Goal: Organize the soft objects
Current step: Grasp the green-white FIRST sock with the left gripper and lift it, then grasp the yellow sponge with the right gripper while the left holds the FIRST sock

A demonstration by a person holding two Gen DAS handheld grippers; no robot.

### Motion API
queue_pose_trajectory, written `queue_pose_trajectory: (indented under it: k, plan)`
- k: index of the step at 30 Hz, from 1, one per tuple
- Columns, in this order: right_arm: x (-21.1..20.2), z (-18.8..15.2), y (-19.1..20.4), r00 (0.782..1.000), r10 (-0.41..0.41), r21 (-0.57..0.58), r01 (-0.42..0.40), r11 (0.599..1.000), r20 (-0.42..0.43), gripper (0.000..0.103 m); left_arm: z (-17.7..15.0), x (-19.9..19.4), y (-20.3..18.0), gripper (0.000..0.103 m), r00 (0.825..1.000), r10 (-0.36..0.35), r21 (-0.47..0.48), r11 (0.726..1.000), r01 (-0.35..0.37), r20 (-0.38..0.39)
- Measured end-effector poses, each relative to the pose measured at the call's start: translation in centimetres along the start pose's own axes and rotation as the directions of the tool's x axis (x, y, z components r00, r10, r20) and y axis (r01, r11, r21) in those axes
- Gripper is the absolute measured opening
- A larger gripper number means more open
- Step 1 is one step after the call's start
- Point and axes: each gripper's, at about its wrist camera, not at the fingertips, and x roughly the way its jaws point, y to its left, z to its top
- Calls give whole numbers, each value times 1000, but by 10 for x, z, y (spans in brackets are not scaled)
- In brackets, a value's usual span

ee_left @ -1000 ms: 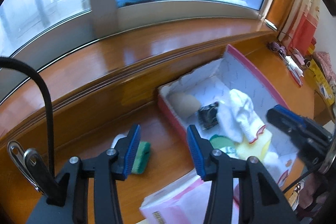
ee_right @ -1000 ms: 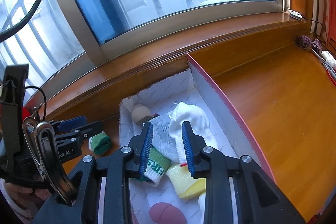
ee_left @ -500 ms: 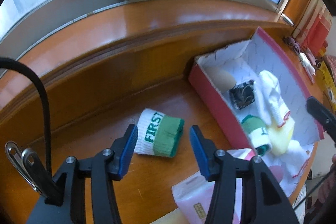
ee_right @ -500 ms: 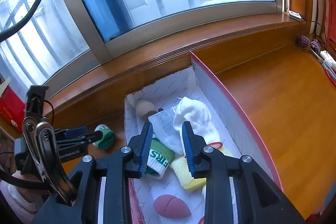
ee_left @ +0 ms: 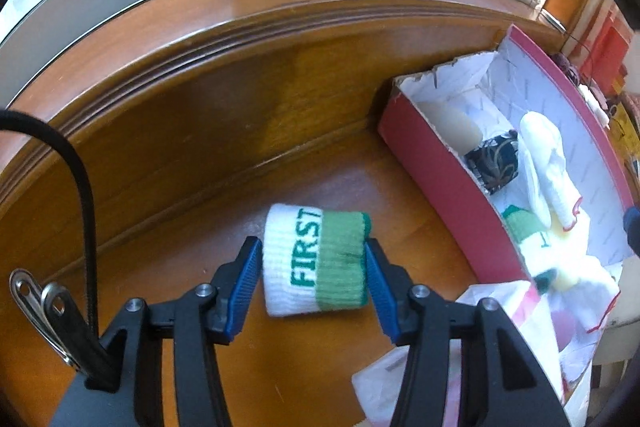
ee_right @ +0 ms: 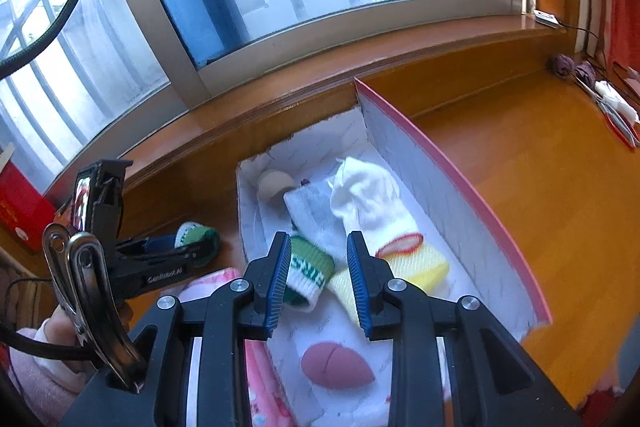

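Note:
A rolled white and green sock (ee_left: 316, 263) marked FIRST lies on the wooden ledge, left of the red-walled box (ee_left: 432, 155). My left gripper (ee_left: 311, 247) points down over it with its jaws closing, and the blue pads touch both ends of the roll. The right wrist view shows the same sock (ee_right: 196, 233) between those fingers. My right gripper (ee_right: 318, 243) hovers over the box (ee_right: 432, 187) with a narrow gap and nothing in it. Below it lie another FIRST sock (ee_right: 312, 267), a white sock (ee_right: 368, 199), a yellow sponge (ee_right: 424, 267) and a pink sponge (ee_right: 336, 367).
A pink tissue pack (ee_left: 400, 379) lies in front of the box. The raised wooden sill (ee_left: 240, 27) and the window run behind. A red carton (ee_right: 20, 203) stands far left, small items (ee_right: 616, 103) far right. A hand in a pink sleeve (ee_right: 52, 339) holds the left gripper.
My left gripper has swung left from the box and sunk over the rolled sock, which now sits between its jaws. The right gripper has drifted a little over the box.

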Motion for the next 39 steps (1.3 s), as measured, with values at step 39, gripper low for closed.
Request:
queue_pose_trajectory:
  k: [39]
  plan:
    - [-33,-106,146,998,31,-142,-39,989,-55,35,-99,-109,106,44,988,-66,-80,994,77,141]
